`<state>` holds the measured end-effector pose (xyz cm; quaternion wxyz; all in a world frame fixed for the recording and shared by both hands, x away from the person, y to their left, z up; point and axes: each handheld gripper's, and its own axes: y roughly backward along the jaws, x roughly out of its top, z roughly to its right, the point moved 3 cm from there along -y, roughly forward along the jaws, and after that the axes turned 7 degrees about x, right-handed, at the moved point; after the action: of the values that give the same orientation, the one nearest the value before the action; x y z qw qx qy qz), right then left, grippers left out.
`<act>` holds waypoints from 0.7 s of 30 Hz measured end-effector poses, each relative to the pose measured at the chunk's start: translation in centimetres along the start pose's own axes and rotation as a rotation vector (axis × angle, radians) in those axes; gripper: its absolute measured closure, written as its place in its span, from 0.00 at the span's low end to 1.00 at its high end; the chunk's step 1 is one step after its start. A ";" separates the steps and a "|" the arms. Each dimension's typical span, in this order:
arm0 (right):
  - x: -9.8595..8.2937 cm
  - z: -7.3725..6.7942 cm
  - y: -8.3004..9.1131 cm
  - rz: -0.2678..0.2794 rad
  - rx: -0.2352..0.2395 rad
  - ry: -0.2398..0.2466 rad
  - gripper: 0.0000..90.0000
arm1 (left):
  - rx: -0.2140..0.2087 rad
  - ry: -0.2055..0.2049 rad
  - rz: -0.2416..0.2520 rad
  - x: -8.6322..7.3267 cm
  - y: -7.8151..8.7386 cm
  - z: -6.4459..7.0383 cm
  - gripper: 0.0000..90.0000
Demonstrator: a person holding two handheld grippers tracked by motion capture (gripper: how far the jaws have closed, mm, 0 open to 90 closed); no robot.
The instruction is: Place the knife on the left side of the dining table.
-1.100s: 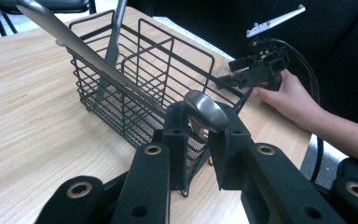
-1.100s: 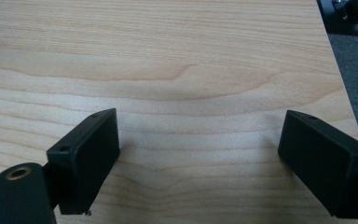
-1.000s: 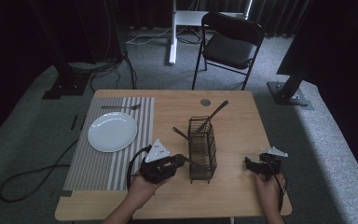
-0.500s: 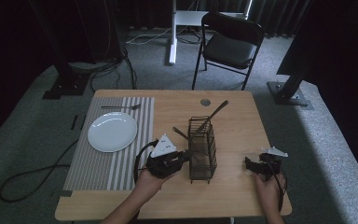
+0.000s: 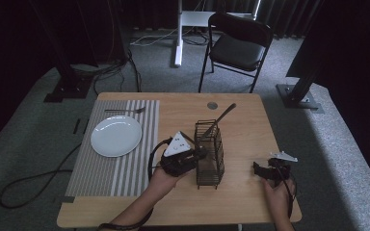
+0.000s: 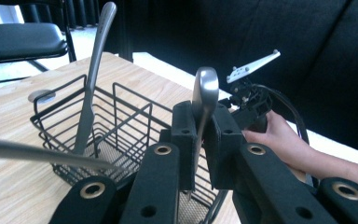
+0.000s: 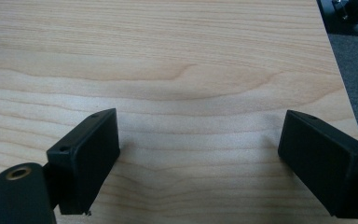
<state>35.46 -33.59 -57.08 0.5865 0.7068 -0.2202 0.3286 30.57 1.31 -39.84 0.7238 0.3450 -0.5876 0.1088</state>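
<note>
Black wire basket [image 5: 209, 153] is standing upright near the middle of the wooden table [image 5: 241, 207], with several metal utensils leaning in it. Left gripper [image 6: 199, 135] is clamping the flat steel handle [image 6: 204, 93] of one utensil between its jaws, right at the basket's near rim. A second handle [image 6: 93, 79] is sticking up from the far side, and a third shaft [image 6: 37, 151] is crossing low in front. Which kind of utensil is being held cannot be told.

Right gripper [image 7: 198, 161] is resting low over bare tabletop, well apart from the basket, jaws spread wide and holding nothing.

A white plate [image 5: 116, 135] and a fork [image 5: 124, 110] are lying on the striped mat [image 5: 101, 168].

Risks, as judged: the grip is sitting near the handle's tip, so the utensil could pivot or slip. Lifting at an angle could snag the wires and tip the light basket, since nothing is steadying it.
</note>
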 end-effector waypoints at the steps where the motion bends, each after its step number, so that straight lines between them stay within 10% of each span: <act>1: 0.0 0.0 0.0 0.000 0.000 0.000 0.13 | -0.005 -0.010 0.003 0.1 -0.1 0.0 0.92; 21: 0.0 0.0 0.0 -0.001 0.000 0.000 0.13 | -0.035 -0.040 0.068 1.1 -2.8 0.6 0.92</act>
<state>35.46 -33.59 -57.08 0.5866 0.7070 -0.2199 0.3283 32.01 -1.47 -39.79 0.7137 0.3140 -0.6152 0.1161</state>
